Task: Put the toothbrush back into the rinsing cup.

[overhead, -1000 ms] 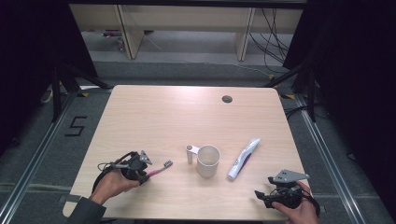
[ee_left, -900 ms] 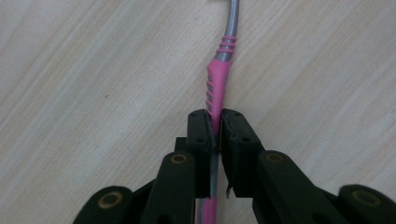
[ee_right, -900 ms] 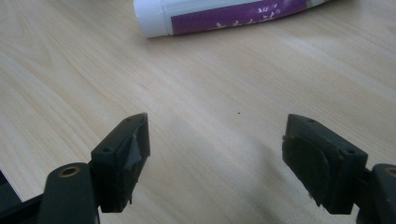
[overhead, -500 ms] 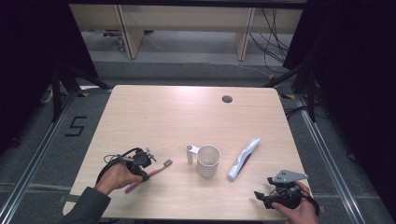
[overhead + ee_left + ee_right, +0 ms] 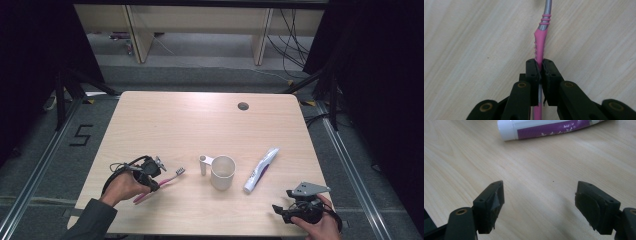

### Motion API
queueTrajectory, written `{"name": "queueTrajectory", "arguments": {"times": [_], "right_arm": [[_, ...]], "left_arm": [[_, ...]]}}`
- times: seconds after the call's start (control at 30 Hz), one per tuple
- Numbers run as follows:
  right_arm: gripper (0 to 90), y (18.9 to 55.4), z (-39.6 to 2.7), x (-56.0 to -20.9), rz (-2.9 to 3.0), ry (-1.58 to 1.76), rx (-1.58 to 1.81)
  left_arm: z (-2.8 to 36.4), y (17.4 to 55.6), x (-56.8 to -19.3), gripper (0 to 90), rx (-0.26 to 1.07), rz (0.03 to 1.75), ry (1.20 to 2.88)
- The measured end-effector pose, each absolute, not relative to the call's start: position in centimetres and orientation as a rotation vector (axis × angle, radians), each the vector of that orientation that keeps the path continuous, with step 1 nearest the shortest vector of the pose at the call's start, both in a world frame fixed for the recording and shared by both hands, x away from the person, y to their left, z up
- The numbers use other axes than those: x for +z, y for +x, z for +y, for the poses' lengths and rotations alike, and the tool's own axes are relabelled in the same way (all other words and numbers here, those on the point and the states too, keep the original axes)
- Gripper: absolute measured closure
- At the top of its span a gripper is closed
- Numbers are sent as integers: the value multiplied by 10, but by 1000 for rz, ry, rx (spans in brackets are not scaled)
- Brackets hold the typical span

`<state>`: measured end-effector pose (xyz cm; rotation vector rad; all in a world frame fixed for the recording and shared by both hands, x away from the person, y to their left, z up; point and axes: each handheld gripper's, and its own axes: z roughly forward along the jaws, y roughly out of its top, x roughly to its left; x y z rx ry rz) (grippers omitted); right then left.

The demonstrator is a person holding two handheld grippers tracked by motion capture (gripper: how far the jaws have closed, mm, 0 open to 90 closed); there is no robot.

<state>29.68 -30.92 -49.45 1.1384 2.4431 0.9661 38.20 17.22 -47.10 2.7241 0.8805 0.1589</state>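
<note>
Since a second earlier the left gripper (image 5: 159,176) had slid a little back along the pink toothbrush (image 5: 161,183) and its jaws had closed, so that they were now clamped on the handle. By my judgement, that made the brush ready to be lifted toward the white mug (image 5: 222,172) just to its right. The brush lay flat on the pale wood-grain worktop (image 5: 190,125); its slim handle showed ribbed pink rubber and a silvery neck. The right gripper (image 5: 278,210) rested at the near edge, jaws wide apart, facing the glossy white-and-purple tube (image 5: 261,170).
</note>
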Motion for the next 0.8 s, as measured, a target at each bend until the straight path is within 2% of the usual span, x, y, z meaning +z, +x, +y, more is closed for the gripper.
{"name": "queueTrajectory", "arguments": {"times": [0.27,0.57,0.8], "right_arm": [[242,296,-309,-495,2443,1149,964],[243,296,-309,-494,2440,1160,969],[243,295,-308,-495,2433,1194,974]], "left_arm": [[178,381,-459,834,189,842,2614],[181,377,-446,834,282,852,2382],[180,374,-443,834,372,894,2121]]}}
